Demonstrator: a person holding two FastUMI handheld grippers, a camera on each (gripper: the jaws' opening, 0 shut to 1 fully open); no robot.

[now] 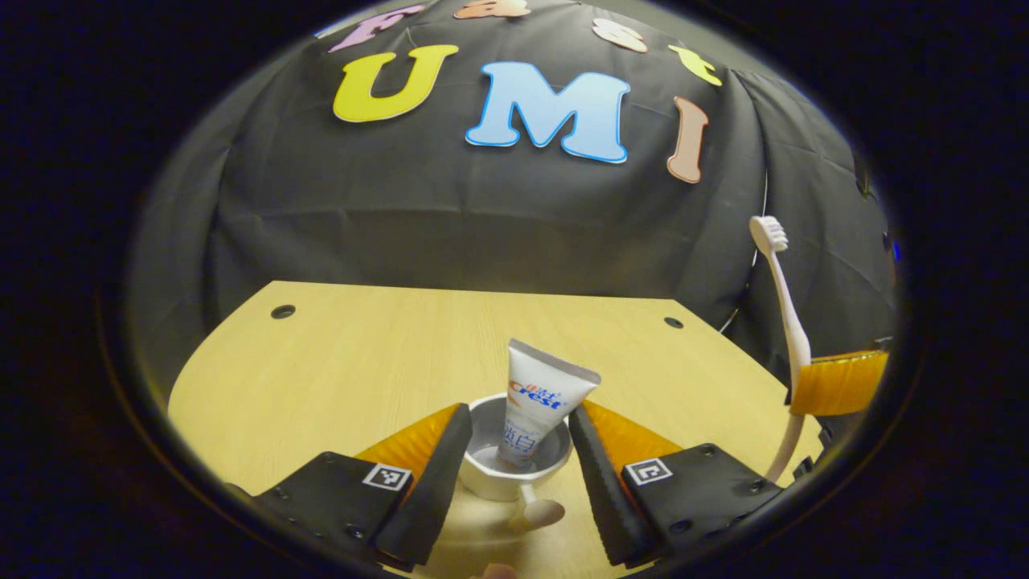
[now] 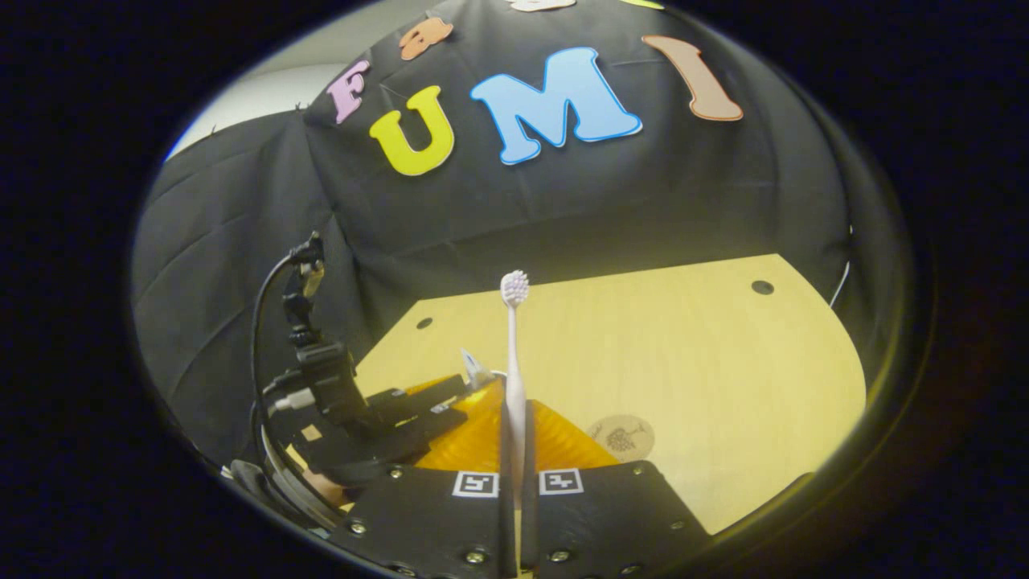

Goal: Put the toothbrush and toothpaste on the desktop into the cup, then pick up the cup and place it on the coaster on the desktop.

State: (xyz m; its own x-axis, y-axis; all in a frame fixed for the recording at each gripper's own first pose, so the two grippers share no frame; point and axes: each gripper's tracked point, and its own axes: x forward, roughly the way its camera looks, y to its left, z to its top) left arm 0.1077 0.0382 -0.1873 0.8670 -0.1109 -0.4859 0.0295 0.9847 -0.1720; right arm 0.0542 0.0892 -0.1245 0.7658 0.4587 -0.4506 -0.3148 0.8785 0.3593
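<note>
On my left gripper view I have the cup (image 1: 514, 458) standing on the pale wooden worktop (image 1: 362, 362), a white cup with a handle that points back towards me. The toothpaste (image 1: 537, 406) is in it: the tube stands nearly upright with its lower end down in the bowl of the cup and its flat crimped end sticking well above the rim, leaning a little to the right. My left claw (image 1: 514, 438) is spread wide, one finger on each side of the cup, just beside the rim; I cannot tell whether either finger actually touches it, and nothing is gripped.

The toothbrush (image 2: 514, 362) is not in the cup. My right claw (image 2: 514, 418) is closed on its handle with both fingers pressing against it, and the brush stands straight up with the bristle head at the top, off the worktop. In the left gripper view I see that same brush at the far right, upright in the other claw, well apart from the cup.

In the right gripper view the coaster (image 2: 621, 437) lies flat on the worktop, a round brown disc with a printed pattern, just right of my right claw, with nothing on it.
</note>
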